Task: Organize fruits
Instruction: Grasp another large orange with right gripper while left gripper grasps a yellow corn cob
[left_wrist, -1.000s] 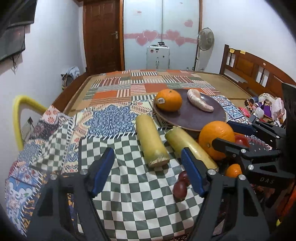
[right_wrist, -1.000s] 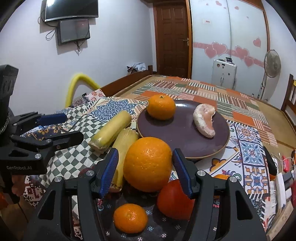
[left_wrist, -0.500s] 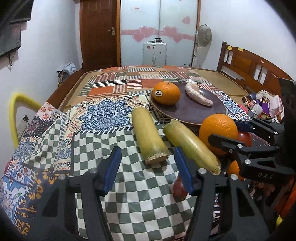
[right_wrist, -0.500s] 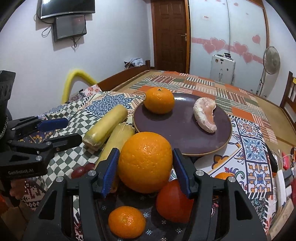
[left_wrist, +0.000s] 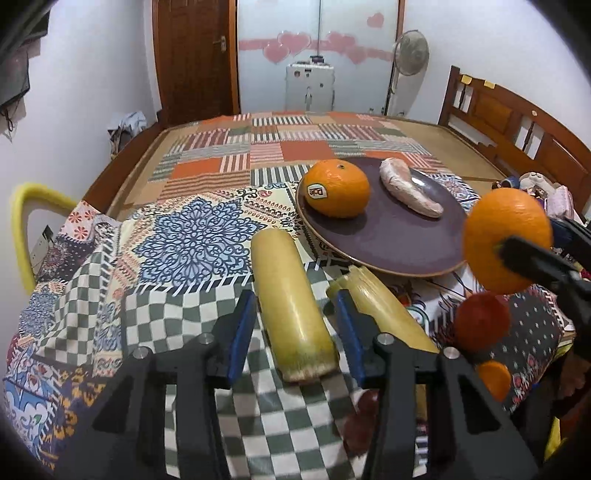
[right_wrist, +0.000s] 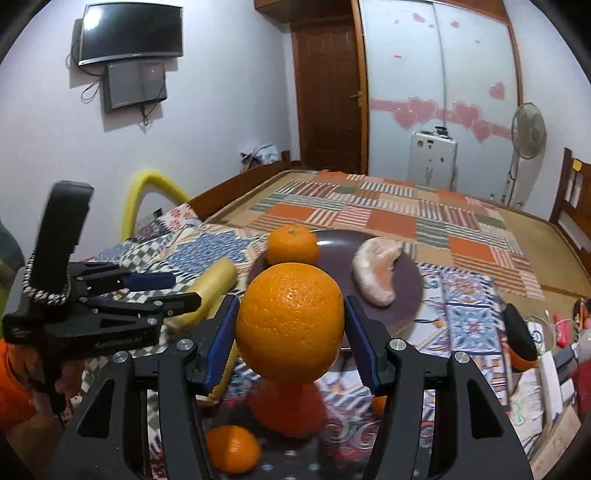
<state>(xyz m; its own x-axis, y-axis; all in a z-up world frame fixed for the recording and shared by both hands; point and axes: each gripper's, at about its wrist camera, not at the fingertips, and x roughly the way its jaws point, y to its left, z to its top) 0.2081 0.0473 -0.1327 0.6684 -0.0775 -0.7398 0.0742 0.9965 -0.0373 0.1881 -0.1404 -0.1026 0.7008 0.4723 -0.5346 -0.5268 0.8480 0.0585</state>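
Observation:
My right gripper (right_wrist: 290, 325) is shut on a large orange (right_wrist: 290, 321) and holds it in the air near the front edge of the dark purple plate (right_wrist: 410, 284); the orange also shows in the left wrist view (left_wrist: 508, 240). On the plate lie a smaller orange (left_wrist: 338, 188) with a sticker and a peeled pomelo segment (left_wrist: 408, 192). My left gripper (left_wrist: 295, 332) is open, its jaws on either side of a yellow stalk piece (left_wrist: 291, 306) lying on the checked cloth. A second yellow stalk (left_wrist: 384, 310) lies beside it.
A red tomato (left_wrist: 480, 321) and a small tangerine (left_wrist: 493, 380) lie on a dark floral cloth at the right. Dark red grapes (left_wrist: 364, 402) lie near the left gripper. Clutter (right_wrist: 546, 343) sits at the bed's right edge. A yellow foam tube (left_wrist: 22, 221) stands left.
My right gripper has lifted the large orange off the cloth. My left gripper has moved forward and right until its open jaws straddle the yellow stalk piece.

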